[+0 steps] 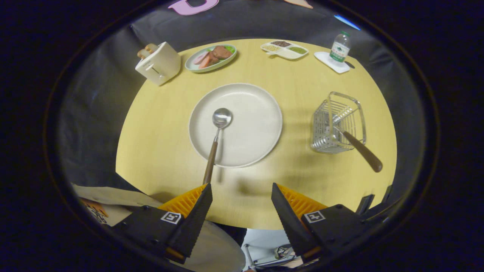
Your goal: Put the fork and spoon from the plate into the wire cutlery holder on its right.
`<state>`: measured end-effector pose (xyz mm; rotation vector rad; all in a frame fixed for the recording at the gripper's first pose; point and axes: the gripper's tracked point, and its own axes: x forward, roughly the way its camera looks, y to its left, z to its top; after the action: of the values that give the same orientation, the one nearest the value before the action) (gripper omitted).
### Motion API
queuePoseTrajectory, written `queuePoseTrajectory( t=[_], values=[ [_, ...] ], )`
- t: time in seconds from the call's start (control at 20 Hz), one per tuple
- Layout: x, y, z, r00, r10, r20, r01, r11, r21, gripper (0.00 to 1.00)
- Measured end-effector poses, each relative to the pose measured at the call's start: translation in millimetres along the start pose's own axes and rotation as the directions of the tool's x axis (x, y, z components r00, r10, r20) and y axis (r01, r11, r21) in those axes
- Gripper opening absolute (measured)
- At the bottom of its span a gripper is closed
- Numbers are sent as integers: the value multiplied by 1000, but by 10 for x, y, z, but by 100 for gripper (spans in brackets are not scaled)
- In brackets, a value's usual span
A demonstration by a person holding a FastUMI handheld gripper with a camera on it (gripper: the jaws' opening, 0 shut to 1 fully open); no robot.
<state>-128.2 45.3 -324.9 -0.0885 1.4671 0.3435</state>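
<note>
Gripper (pixel 241 189) hovers above the near edge of the round table (pixel 302 94), fingers spread wide, grasping nothing. Spoon (pixel 216 139) lies on the plate (pixel 257 121) just ahead, bowl at 12 o'clock, wooden handle overhanging the rim toward the left finger. Wire cutlery holder (pixel 338 122) stands at the plate's 3 o'clock, a wooden-handled utensil, probably the fork (pixel 359 148), already leaning inside

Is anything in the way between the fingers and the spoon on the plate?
No. The gripper is open, and only bare table lies between its fingers and the spoon. The spoon's handle pokes over the plate rim, just ahead of one finger.
</note>
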Motion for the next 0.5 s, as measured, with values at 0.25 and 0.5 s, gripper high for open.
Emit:
queuePoseTrajectory(
  t=[0.25,0.5],
  values=[
    [146,226,32,999,29,-24,-30,1000,-10,100],
    [314,418,45,997,57,-55,-58,998,-11,100]
  ],
)
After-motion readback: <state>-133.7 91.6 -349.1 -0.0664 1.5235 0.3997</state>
